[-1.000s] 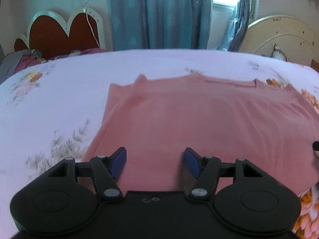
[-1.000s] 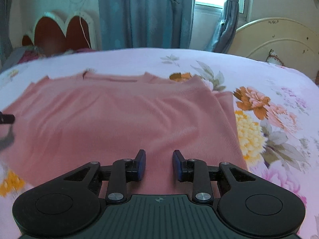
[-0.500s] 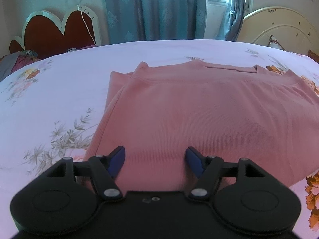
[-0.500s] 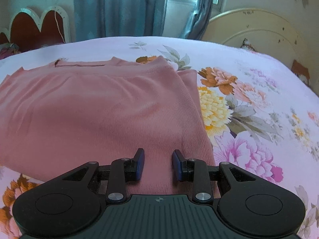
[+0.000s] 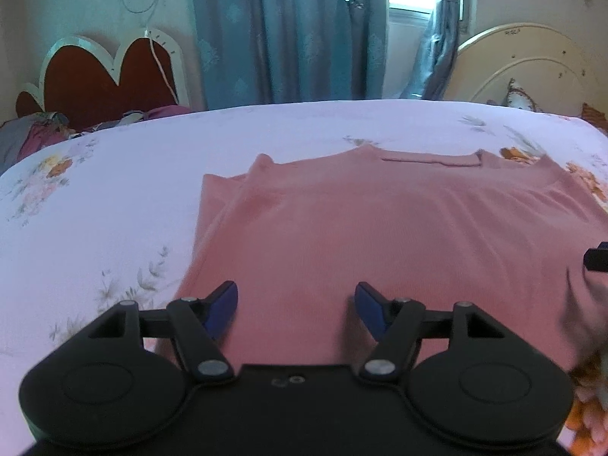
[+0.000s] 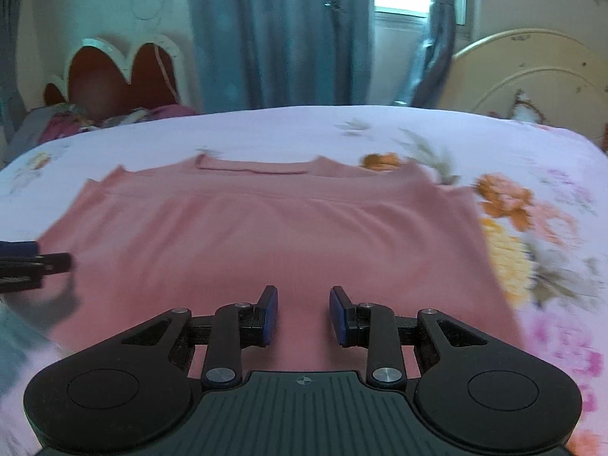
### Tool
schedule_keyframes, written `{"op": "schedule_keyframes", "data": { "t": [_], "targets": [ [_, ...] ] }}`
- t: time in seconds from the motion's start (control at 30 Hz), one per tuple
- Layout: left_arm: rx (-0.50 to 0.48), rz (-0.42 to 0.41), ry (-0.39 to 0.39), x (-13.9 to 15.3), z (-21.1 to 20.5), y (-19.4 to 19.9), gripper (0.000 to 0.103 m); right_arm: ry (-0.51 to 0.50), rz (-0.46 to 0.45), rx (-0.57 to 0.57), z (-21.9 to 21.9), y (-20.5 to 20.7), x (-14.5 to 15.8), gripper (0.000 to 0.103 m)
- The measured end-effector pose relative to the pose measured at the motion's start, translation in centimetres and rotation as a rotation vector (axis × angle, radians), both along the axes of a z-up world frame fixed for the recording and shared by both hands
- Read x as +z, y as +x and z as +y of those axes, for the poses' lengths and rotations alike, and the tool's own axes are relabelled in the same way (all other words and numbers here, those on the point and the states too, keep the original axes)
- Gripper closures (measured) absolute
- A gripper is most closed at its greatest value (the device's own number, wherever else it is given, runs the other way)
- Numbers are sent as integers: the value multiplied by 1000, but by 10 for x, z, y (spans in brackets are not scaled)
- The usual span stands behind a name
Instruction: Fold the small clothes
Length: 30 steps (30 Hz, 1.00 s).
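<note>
Shirt (image 5: 399,235) lies flat on the bed (image 5: 114,190), partly folded. Left tool (image 5: 296,306) and right tool (image 6: 303,313) hover apart at its 6 o'clock hem; next, I judge, pinch it and fold toward 12.

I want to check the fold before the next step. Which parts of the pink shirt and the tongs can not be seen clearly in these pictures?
- Near hem of the pink shirt: hidden in both wrist views by each tool's black body.
- Shirt's left half, right wrist view: blurred.
- Right tongs in the left wrist view: cut off by the right edge.
- Left tongs in the right wrist view: cut off by the left edge, blurred.
- Whether the sleeves are folded under: not visible.
</note>
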<state>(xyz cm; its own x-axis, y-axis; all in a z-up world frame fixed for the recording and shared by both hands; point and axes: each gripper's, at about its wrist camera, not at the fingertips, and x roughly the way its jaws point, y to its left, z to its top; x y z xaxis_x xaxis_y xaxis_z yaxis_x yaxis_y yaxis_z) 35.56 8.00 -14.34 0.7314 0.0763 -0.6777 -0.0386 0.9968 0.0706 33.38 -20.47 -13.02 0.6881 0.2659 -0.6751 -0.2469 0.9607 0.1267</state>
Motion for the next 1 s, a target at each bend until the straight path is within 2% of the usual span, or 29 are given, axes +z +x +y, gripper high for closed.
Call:
{"op": "schedule_keyframes", "data": {
  "t": [0.17,0.23,0.33,0.43,0.5,0.63,0.77,1.0],
  "targets": [
    [42,19,31,-10,15,15,36,18,-7,34,34,18,-2,73],
    [56,41,7,-19,24,17,32,22,-12,34,41,28,-1,73],
    [60,33,-23,-20,29,15,31,7,-16,38,51,41,-6,73],
    [60,44,-23,-18,29,16,31,-47,16,55,59,49,-24,73],
    [61,51,-27,-17,30,17,31,-65,6,75,58,49,-33,73],
    [72,71,-6,-8,27,14,32,-57,17,82,55,54,-35,73],
    [69,79,4,7,21,4,28,-56,-9,86,55,49,-38,73],
    [68,136,-64,18,22,-18,21,-43,-13,104,52,45,-30,69]
  ]
}}
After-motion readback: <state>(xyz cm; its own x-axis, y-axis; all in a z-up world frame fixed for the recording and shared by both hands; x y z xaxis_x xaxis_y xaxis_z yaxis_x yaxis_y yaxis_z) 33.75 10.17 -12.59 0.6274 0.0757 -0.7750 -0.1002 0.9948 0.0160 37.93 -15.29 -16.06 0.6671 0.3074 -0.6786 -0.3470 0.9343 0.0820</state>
